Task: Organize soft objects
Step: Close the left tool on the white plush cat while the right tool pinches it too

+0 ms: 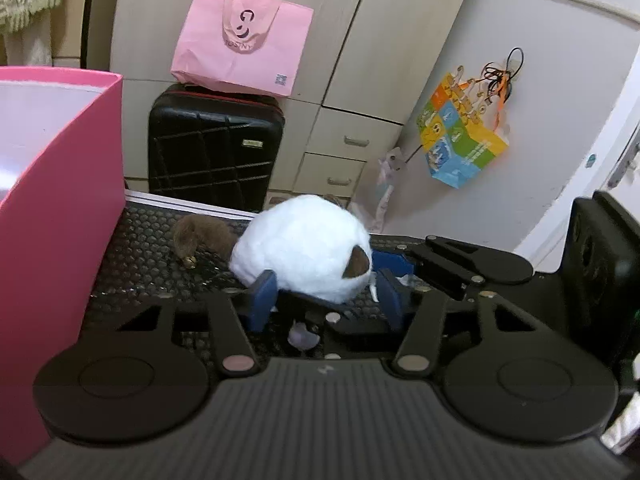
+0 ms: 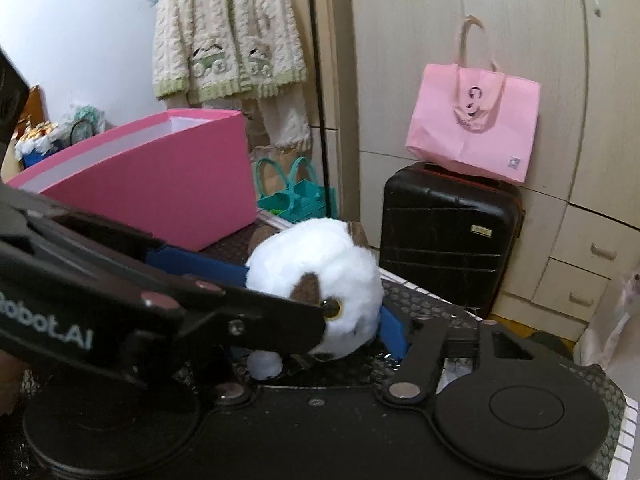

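Squeezing the white plush at the frame's middle, the left gripper and right gripper both clamp it, likely to lift it into the pink box at left.

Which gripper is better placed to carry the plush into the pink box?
Left, probably. The left gripper brackets the white plush squarely and the pink box is right beside it; the right gripper reaches from the far side.
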`<state>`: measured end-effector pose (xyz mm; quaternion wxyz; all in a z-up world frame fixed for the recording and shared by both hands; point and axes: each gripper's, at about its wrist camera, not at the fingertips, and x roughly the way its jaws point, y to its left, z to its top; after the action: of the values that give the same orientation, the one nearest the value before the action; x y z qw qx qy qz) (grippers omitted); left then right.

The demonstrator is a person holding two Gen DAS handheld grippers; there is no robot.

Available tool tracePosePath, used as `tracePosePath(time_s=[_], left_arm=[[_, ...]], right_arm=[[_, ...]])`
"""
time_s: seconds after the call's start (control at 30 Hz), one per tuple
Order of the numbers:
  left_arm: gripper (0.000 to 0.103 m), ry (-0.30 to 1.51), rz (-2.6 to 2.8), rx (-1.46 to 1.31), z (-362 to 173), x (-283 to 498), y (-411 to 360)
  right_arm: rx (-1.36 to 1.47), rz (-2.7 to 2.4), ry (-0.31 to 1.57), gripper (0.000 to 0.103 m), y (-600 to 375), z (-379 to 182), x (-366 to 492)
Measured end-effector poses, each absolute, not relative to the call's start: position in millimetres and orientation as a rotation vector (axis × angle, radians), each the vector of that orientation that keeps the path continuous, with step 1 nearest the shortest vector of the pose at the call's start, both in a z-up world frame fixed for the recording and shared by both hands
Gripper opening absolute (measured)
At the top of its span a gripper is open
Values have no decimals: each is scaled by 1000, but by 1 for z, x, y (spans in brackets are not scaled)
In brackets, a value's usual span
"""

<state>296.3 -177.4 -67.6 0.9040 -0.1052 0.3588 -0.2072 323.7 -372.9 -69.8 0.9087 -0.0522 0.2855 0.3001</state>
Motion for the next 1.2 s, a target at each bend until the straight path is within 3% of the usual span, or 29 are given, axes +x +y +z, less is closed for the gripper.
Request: tracePosePath(time_s=[0.57, 1.2], left_arm=[[51, 726, -506, -131, -53, 263, -179], [51, 723, -700, -51, -23, 168, -143]], right_arm=[[-131, 559, 587, 63, -372, -52, 280], [-197, 422, 537, 61, -343, -18, 154]])
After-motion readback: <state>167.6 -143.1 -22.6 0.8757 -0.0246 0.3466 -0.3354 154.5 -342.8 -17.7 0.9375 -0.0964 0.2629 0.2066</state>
